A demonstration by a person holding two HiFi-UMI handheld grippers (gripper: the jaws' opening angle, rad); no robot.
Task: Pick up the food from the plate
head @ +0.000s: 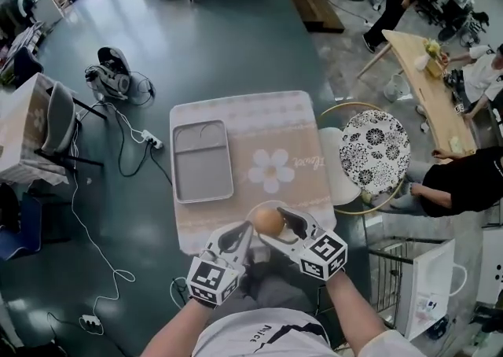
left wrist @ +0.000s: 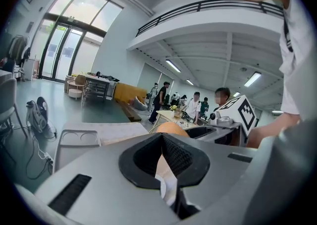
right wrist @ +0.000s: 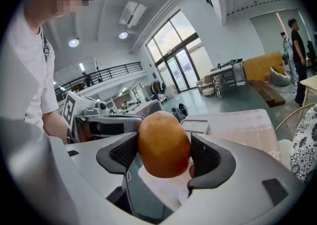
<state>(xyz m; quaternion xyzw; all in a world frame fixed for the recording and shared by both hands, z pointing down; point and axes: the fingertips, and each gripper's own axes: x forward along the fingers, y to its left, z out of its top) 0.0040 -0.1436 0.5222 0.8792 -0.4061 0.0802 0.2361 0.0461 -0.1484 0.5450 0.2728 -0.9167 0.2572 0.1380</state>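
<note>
We hold the right hand-held gripper [right wrist: 164,155] clamped on the round brown food [right wrist: 163,137] over the white plate [head: 253,211] | left hand-held gripper [left wrist: 161,140] beside it, jaws together, empty | cloth-covered surface [head: 299,127] carries a grey tray [head: 203,163] | dark floor [head: 196,49] around

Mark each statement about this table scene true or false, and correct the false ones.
1. The right tongs grip the round orange-brown food. True.
2. The left tongs grip it too. False: they are shut with nothing between them.
3. The grey tray lies on the left part of the cloth. True.
4. The flower print is on the tray. False: it is on the cloth, right of the tray.
</note>
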